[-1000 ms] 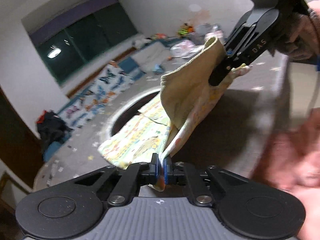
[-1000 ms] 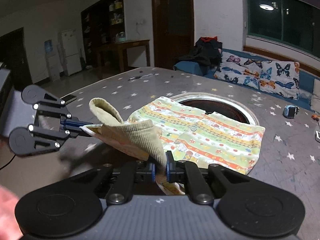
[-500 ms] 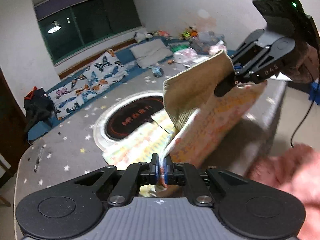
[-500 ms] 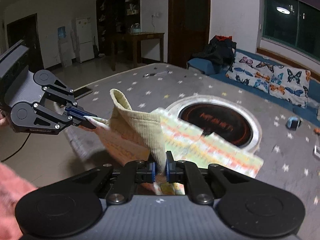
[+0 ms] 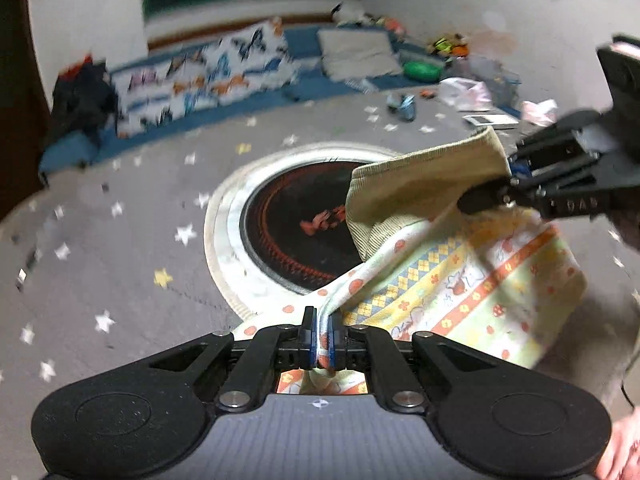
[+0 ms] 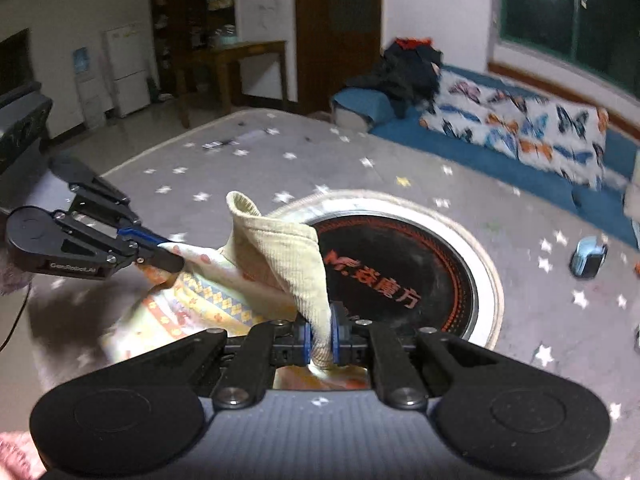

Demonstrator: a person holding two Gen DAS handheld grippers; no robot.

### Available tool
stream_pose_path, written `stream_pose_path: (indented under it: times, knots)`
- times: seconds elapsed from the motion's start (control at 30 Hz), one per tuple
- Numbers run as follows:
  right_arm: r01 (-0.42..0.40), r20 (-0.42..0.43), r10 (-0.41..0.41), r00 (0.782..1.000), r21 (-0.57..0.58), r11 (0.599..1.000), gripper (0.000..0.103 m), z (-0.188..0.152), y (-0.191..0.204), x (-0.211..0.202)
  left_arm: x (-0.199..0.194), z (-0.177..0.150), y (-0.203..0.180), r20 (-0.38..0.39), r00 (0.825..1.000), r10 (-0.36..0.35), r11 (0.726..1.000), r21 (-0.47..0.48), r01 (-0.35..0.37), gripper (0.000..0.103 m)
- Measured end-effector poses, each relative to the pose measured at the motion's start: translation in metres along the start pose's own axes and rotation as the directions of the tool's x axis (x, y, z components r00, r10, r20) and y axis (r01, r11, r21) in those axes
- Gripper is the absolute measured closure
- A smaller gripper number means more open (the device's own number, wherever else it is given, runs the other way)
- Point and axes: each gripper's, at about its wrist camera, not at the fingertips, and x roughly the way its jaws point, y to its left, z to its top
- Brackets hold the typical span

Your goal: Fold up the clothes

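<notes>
A small patterned garment [image 5: 472, 280] with a yellow ribbed waistband [image 5: 420, 188] hangs in the air between my two grippers. My left gripper [image 5: 320, 336] is shut on its printed edge. My right gripper [image 6: 319, 340] is shut on the ribbed waistband [image 6: 288, 256]. In the left wrist view the right gripper [image 5: 508, 190] holds the cloth at the right. In the right wrist view the left gripper [image 6: 168, 256] holds it at the left. The garment hangs above the grey star-patterned table [image 5: 120, 248], off its surface.
A round black hotplate with a white ring [image 6: 400, 272] sits in the table's middle. A blue bench with butterfly cushions [image 6: 520, 132] and dark clothes [image 6: 404, 68] runs along the far side. A small blue object [image 6: 586, 258] lies on the table at right.
Both grippers have lifted the garment off the table and drawn it toward the near edge, uncovering the hotplate. The cloth now hangs free between them.
</notes>
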Motion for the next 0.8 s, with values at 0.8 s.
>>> stream_pose_path:
  times: [0.8]
  knots:
    - [0.166, 0.024, -0.18, 0.983, 0.282, 0.945, 0.068, -0.085, -0.056, -0.008, 0.018, -0.013, 0.019, -0.038, 0.999, 0.038, 0.986, -0.162, -0.044, 0.088]
